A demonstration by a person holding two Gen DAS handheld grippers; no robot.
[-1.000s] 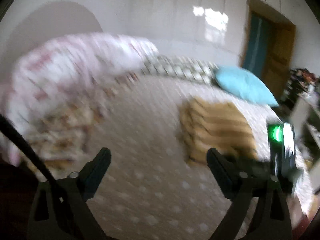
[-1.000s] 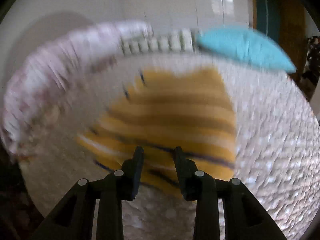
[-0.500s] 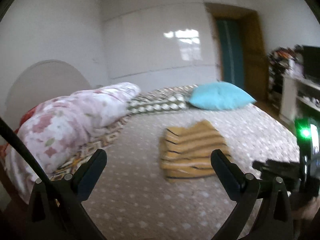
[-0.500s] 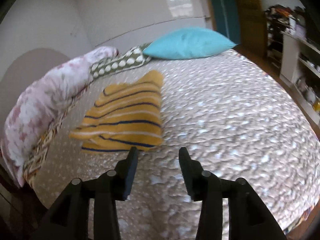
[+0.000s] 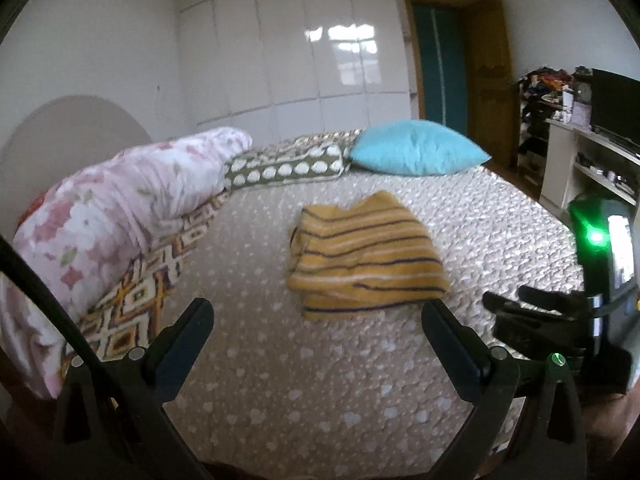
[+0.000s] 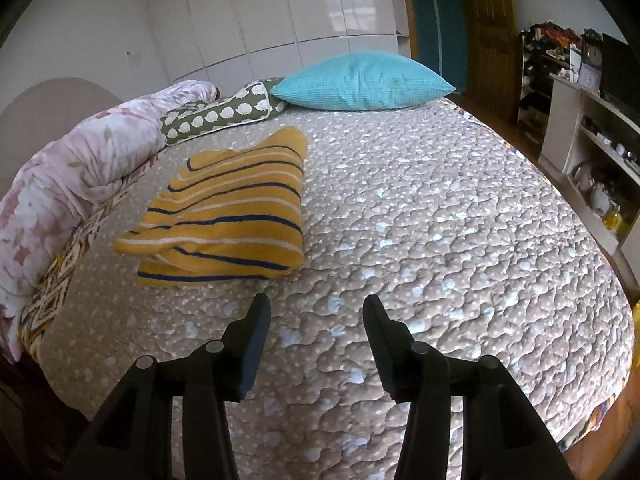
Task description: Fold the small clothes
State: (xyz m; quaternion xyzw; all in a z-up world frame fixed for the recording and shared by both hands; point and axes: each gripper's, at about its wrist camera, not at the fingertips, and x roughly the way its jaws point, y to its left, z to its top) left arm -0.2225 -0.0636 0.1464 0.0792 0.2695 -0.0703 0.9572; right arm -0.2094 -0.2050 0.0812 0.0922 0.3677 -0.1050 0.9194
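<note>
Bed (image 6: 460,208): your largest item, covered by a beige quilted spread with pale spots; it fills most of both wrist views.
Floral duvet (image 5: 120,208): rolled in a long bundle along the bed's left edge, pink and white, lying on a patterned blanket (image 5: 140,300) with orange diamonds.
Turquoise pillow (image 6: 360,80): at the far end of the bed, just beside an olive cushion (image 6: 216,114) with white dots.
Shelving unit (image 6: 592,152): off the bed's right side, pale, cluttered, with a dark screen on top.
Striped garment (image 6: 228,216): the task's piece, mustard yellow with navy and white stripes; you find it folded into a compact rectangle, flat on the spread, left of centre, near the duvet but apart from it. Neither gripper touches it.
Left gripper (image 5: 318,322): your fingers stand wide apart, released, nothing between them; the garment lies just beyond the tips.
Right gripper (image 6: 316,320): your jaws have just been opening and now stand partly spread, empty, over bare quilt just short of the garment's near edge; the left wrist view shows this tool at its right edge with a green light.
</note>
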